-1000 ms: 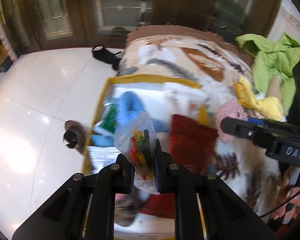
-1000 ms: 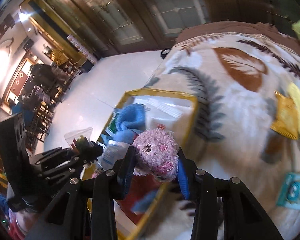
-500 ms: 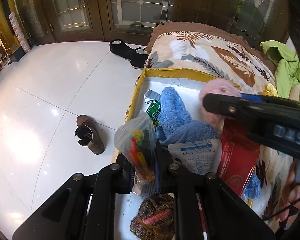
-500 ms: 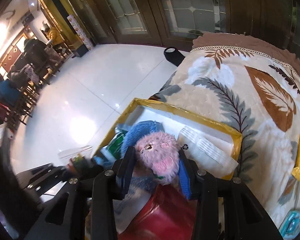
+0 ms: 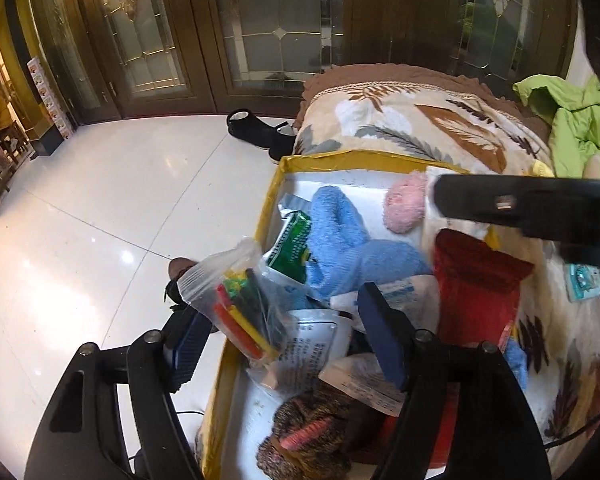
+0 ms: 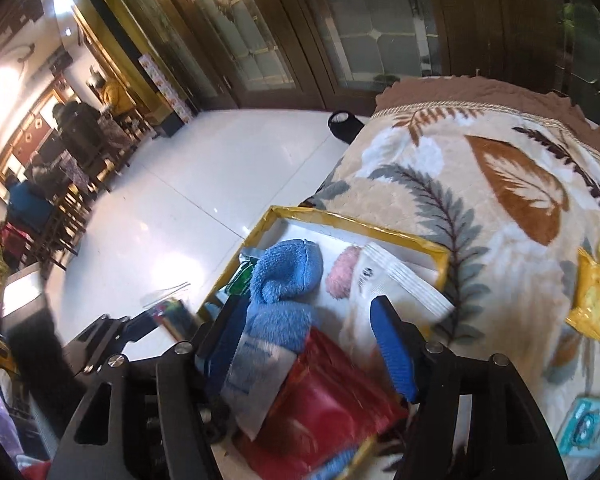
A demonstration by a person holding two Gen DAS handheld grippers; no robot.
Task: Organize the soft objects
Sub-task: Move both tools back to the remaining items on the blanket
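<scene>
From the left wrist camera, one yellow-rimmed box [image 5: 324,159] sat at the blanket's [image 5: 400,120] floor-side edge, crowded with soft things: one blue plush [image 5: 348,244], one pink plush [image 5: 405,208], one red pouch [image 5: 476,284], one brown knitted item [image 5: 304,436] and several white sachets. The blue plush ran its long axis from 11 o'clock to 4 o'clock. The pink plush lay free against the far white floor of the box at 1 o'clock, beside the blue one. The left gripper [image 5: 288,320] stood with jaws spread wide; one clear bag of coloured sticks [image 5: 240,300] rested between them over the box's left rim, gripped by neither finger. Open white floor [image 5: 100,220] spread at 9 o'clock. Two dark shoes [image 5: 260,132] lay at 12 o'clock.

From the right wrist camera, the right gripper [image 6: 308,340] was also spread apart and empty, hovering over the blue plush [image 6: 288,280] and red pouch [image 6: 324,408]. The pink plush [image 6: 344,276] lay just beyond its fingertips, wedged between the blue plush and one white sachet [image 6: 400,284]. Bare blanket [image 6: 500,200] lay from 12 to 3 o'clock.
</scene>
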